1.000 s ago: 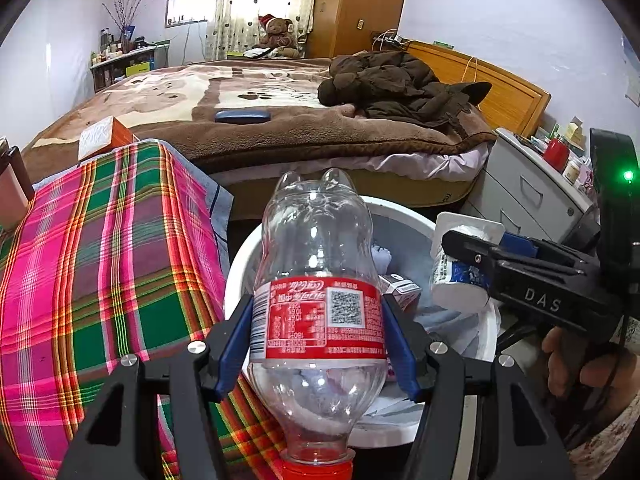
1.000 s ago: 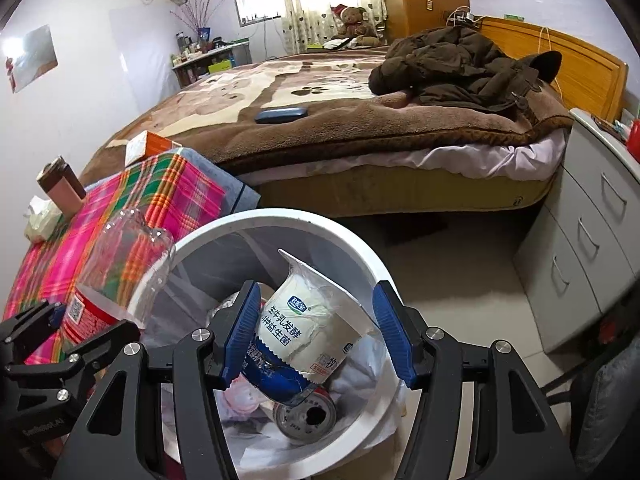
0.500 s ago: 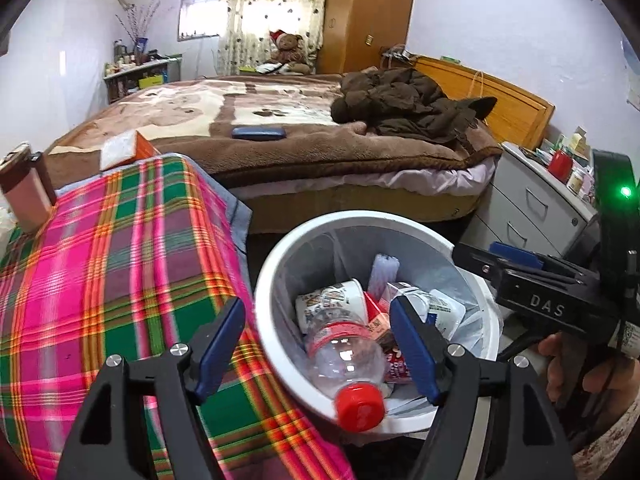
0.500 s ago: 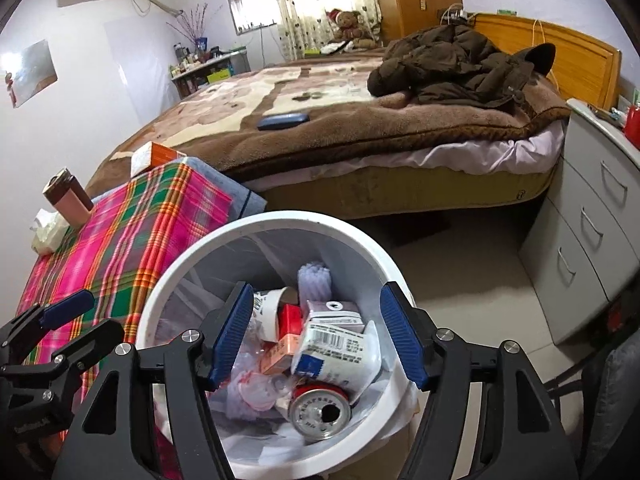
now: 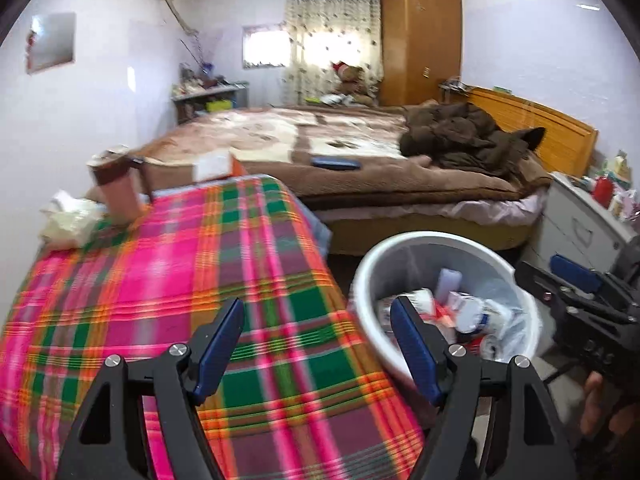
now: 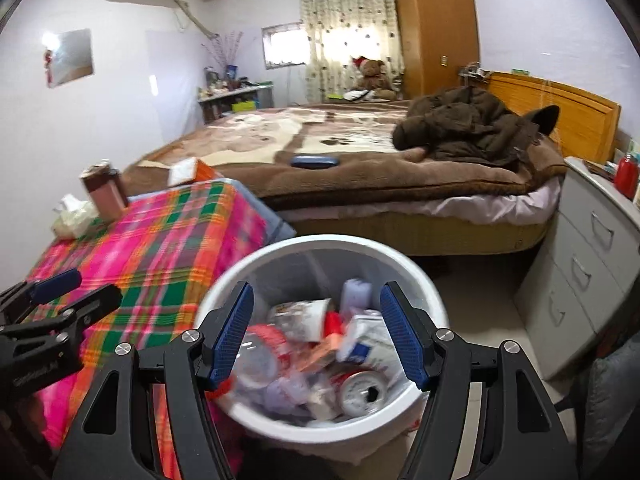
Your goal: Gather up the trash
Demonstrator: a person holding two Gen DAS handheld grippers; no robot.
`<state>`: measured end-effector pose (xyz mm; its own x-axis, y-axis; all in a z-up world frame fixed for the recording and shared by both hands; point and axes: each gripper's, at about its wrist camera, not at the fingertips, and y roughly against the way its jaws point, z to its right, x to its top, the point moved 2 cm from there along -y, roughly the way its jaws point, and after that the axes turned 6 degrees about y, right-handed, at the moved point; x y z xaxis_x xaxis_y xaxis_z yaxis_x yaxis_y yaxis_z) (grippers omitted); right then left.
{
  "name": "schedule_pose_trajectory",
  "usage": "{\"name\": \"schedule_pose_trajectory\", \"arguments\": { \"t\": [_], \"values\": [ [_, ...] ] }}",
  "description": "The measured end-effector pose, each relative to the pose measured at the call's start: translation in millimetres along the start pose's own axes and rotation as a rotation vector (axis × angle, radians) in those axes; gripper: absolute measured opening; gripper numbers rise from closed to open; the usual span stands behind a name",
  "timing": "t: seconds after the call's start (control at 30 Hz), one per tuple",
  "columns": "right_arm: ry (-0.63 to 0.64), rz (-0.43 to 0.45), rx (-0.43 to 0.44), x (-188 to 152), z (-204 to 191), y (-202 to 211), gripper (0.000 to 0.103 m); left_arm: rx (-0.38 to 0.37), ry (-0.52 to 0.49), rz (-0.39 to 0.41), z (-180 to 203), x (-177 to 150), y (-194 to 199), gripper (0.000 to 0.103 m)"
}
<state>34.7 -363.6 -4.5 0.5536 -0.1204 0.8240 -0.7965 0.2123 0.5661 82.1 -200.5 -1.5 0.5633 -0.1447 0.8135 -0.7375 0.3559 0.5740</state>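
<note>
A white trash bin lined with a bag stands on the floor beside the plaid-covered table. It holds a clear plastic bottle, a white milk carton, a can and other waste. My right gripper is open and empty just above the bin. My left gripper is open and empty over the table's right edge, left of the bin. The right gripper also shows in the left wrist view, and the left gripper in the right wrist view.
On the table's far end stand a brown-pink container, a crumpled bag and an orange-white box. A bed with a brown coat lies behind. A grey drawer unit stands at the right.
Both grippers opened and dropped the bottle and the milk carton into the bin. Both have since pulled back and up; the left has swung left over the table.
</note>
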Motion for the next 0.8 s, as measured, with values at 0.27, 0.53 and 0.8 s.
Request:
{"name": "schedule_pose_trajectory", "arguments": {
  "t": [0.27,0.53,0.8],
  "values": [
    [0.033,0.039,0.052,-8.1,-25.5,10.2,0.067,0.043,0.049,0.048,-28.3,-11.5,30.7,0.077],
    [0.068,0.063,0.104,-17.5,-53.1,21.1,0.067,0.14,0.072,0.084,-46.5,-29.6,51.7,0.081],
    [0.078,0.071,0.132,-22.9,-66.5,23.8,0.067,0.15,0.088,0.1,-54.1,-41.4,59.8,0.081]
  ]
}}
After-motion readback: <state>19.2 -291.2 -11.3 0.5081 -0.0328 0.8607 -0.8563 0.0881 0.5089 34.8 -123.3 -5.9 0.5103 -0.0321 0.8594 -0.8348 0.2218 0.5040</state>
